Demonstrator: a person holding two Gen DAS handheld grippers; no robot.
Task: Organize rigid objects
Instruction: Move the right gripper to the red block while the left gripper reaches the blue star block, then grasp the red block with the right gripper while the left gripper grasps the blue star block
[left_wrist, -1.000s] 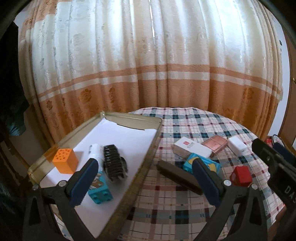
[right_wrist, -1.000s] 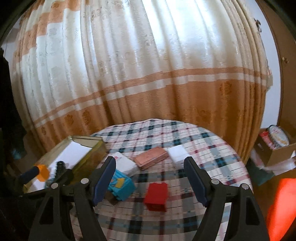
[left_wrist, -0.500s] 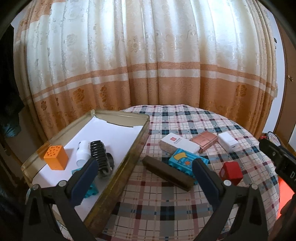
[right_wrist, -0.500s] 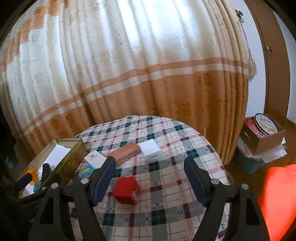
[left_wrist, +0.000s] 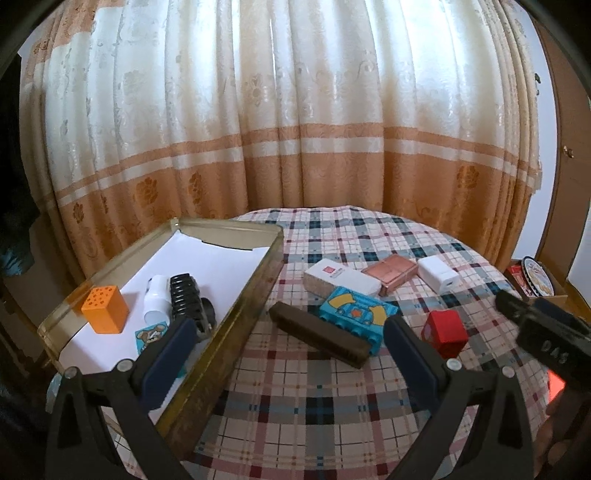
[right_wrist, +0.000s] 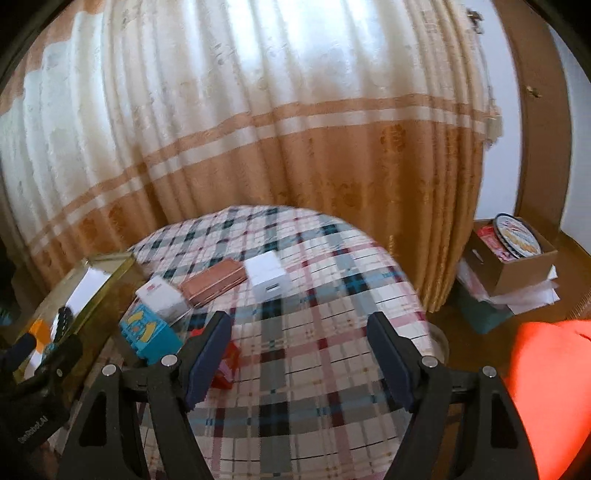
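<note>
My left gripper is open and empty, low over the checked tablecloth beside the gold tin tray. Just beyond its fingers lie a dark brown bar, a blue toy brick and a red block. Farther back are a white box with a red logo, a copper case and a white charger. My right gripper is open with only cloth between its fingers. The red block peeks from behind its left finger, and the white charger lies ahead of it.
The tray holds an orange cube, a white bottle, a black ribbed piece and a small blue block. The round table's edge drops off at right, with a cardboard box on the floor. A curtain hangs behind.
The right gripper swung to the right and a little lower, so the red block went from between its fingers to behind the left one. The left gripper tilted only slightly.
</note>
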